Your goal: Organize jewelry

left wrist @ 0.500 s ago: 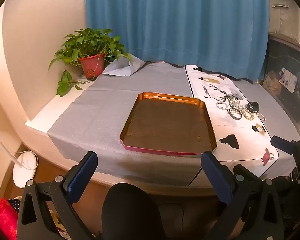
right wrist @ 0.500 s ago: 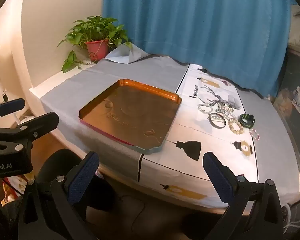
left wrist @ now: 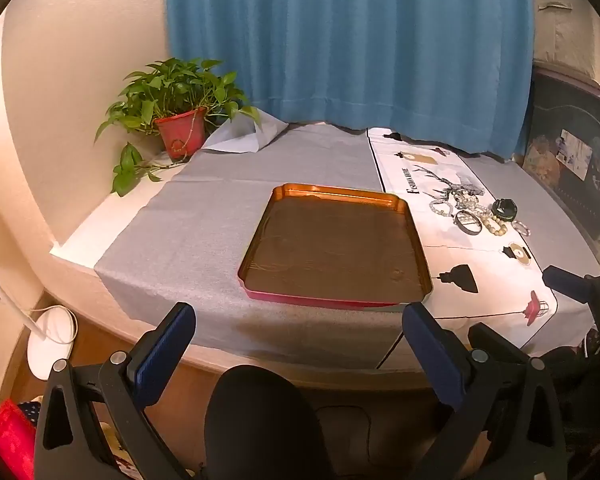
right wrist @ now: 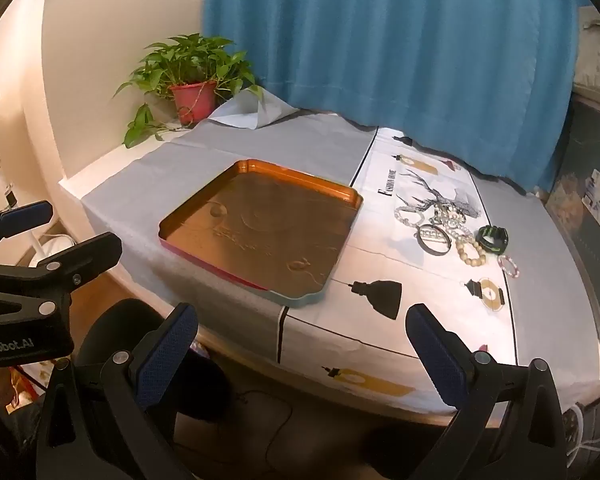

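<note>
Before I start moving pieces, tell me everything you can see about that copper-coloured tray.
The copper-coloured rectangular tray looks like metal, shallow, with a raised rim, notched corners and faint embossed line drawings on its floor. Its outer wall shows red, with a pale teal near corner. It lies flat and empty, mostly on the grey tablecloth, its right edge at the white printed runner. Nothing touches it.

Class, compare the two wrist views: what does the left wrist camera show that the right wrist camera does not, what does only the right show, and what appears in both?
Only the left wrist view shows the white round base on the floor in full, and the right gripper's blue fingertip.

Only the right wrist view shows the left gripper's side, with its blue pad.

Both share the orange tray with nothing in it, the jewelry pile on the printed runner, the potted plant and the blue curtain. Both grippers stand open.
</note>
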Motion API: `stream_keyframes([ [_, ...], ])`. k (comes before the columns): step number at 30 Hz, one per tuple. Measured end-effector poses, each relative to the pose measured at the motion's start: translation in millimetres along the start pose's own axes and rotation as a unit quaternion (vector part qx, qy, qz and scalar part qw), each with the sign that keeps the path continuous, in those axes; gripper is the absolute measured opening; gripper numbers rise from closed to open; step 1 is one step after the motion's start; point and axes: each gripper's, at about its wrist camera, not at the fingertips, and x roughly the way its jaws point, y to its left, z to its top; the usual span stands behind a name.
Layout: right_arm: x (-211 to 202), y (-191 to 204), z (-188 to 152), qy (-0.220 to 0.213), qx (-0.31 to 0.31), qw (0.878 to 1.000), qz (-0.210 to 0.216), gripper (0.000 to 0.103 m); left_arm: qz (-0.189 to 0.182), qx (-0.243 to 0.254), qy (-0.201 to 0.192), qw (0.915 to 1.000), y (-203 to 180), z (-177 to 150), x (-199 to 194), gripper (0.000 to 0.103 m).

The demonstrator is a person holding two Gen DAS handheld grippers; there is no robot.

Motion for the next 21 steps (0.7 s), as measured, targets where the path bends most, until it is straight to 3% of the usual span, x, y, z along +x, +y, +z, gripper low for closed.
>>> stream_keyframes([
  [21,-2.9,2.1,-0.9,-0.001,0.003,1.0,-0.001,0.103,0.0,0.003,0.004,1.0,-3.6,-3.4,-2.6,0.103],
])
